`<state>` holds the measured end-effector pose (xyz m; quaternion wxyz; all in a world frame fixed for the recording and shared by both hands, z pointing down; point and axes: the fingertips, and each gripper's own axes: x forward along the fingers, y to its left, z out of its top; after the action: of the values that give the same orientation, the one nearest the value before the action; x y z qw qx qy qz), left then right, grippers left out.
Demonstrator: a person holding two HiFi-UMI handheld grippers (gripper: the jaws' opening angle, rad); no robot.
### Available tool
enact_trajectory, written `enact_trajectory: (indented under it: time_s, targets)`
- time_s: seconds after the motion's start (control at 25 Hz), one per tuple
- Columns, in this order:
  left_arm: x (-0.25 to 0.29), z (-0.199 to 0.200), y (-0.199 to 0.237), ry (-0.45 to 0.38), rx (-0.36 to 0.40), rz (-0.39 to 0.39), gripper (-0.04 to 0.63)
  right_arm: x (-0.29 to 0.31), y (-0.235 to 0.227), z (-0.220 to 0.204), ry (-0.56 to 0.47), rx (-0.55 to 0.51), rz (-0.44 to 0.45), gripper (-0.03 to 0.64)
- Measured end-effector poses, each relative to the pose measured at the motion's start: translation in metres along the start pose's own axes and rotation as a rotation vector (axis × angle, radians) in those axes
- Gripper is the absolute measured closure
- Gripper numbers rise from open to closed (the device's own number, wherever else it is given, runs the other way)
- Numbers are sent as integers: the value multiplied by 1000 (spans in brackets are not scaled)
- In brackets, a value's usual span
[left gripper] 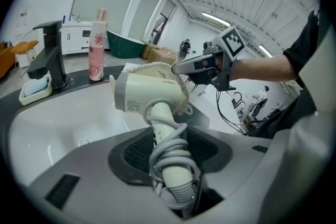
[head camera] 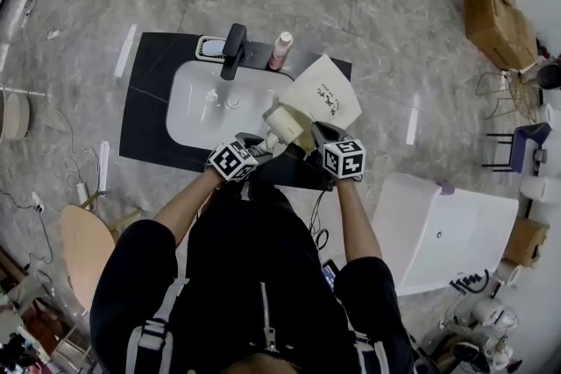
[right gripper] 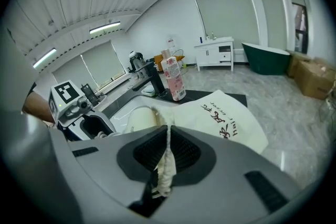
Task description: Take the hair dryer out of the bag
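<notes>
A cream hair dryer (head camera: pixel 282 122) (left gripper: pixel 149 93) with its grey cord wound round the handle hangs over the sink's right side. My left gripper (head camera: pixel 266 144) (left gripper: pixel 170 165) is shut on that handle. The dryer's rear end still sits in the mouth of the cream printed cloth bag (head camera: pixel 326 92) (right gripper: pixel 226 120). The bag lies across the counter's right end. My right gripper (head camera: pixel 308 136) (right gripper: pixel 167 160) is shut on the bag's frayed edge by the mouth, close beside the left gripper. The dryer's body (right gripper: pixel 137 119) peeks out left of the bag.
A white sink (head camera: pixel 197 101) is set in a black counter (head camera: pixel 145 118). At its back stand a black faucet (head camera: pixel 234 50) (left gripper: pixel 52 52), a pink bottle (head camera: pixel 280 50) (left gripper: pixel 97 44) and a soap dish (head camera: pixel 210 48). A white tub (head camera: pixel 447 228) stands to the right, with cardboard boxes (head camera: pixel 500 22) further back.
</notes>
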<state>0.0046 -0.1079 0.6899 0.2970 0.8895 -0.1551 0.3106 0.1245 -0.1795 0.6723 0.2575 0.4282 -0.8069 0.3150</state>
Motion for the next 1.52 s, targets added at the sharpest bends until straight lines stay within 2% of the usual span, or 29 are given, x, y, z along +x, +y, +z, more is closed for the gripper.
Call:
enact_trajectory:
  time_s: [0.24,0.48,0.72,0.88,1.12,1.32,1.52]
  targets:
    - [-36,3,25,-70,-43,43,376,11,4,-10,28,-9,-31,586]
    - [-70,9,49,-147,-82,94,376,31,13,-31,120,-148,-68,586]
    - [-98,17,60,-208,-108,121,376,53,15,-53,166,-114,-51,583]
    - [-113,23,63,-251,-117,138,376,67,14,-73,241,-123,-64,577]
    - [-134,30,69,-296,-106,181,376,76,13,-79,298,-66,-104,569]
    - [-159,37,75,-342,-110,213,376,81,15,-78,298,-27,-103,546]
    - [-177,46,93,-386,-116,257,374,71,13,-49,166,2,-99,541]
